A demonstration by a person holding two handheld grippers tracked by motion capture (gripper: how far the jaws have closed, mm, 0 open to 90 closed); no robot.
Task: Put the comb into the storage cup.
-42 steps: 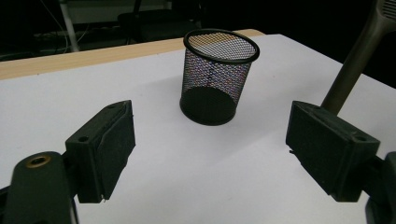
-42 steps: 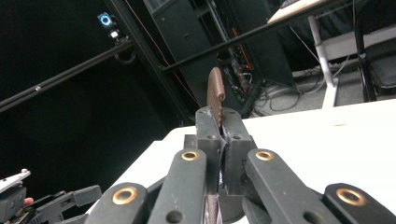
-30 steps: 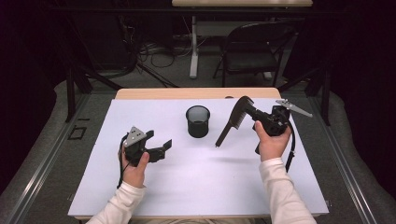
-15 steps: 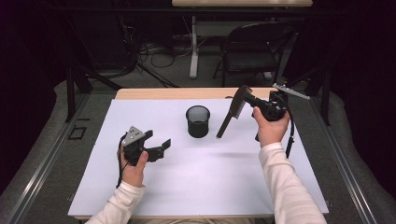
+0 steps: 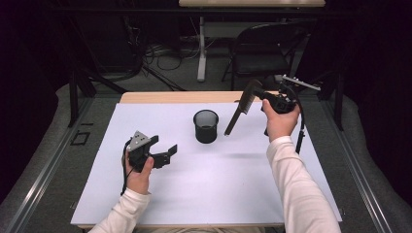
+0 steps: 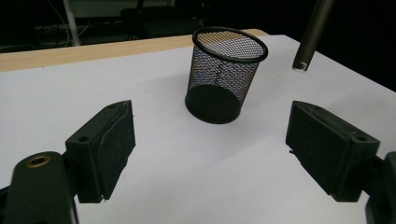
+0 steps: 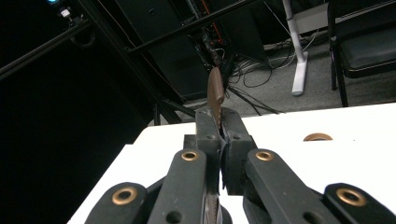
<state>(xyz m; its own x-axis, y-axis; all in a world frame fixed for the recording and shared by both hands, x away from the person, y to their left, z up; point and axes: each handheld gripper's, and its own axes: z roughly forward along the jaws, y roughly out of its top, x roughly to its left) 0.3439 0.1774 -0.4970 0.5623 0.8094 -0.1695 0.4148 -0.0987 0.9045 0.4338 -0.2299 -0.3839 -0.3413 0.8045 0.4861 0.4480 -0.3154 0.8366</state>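
Note:
A black mesh cup (image 5: 206, 126) (image 6: 224, 79) stands upright at the middle of the white table (image 5: 194, 194). My right gripper (image 5: 253, 93) (image 7: 219, 125) is shut on a long dark comb-like tool (image 5: 236, 116) (image 7: 215, 95), held in the air to the right of the cup. The tool slants down and left, and its handle end (image 6: 310, 32) hangs just right of the cup, clear of the table. My left gripper (image 5: 163, 148) (image 6: 210, 154) rests low at the left front, open and with nothing in it, jaws pointing at the cup.
A wooden strip (image 5: 180, 97) runs along the table's far edge. Behind it are a folding chair (image 5: 272, 48), a white table leg (image 5: 201, 53) and loose cables on the floor. White sheet lies bare in front of the cup and between the hands.
The right hand has lifted the tool and drawn it slightly toward the far edge, so its lower end now hangs higher beside the cup. The left hand and the cup have stayed put.

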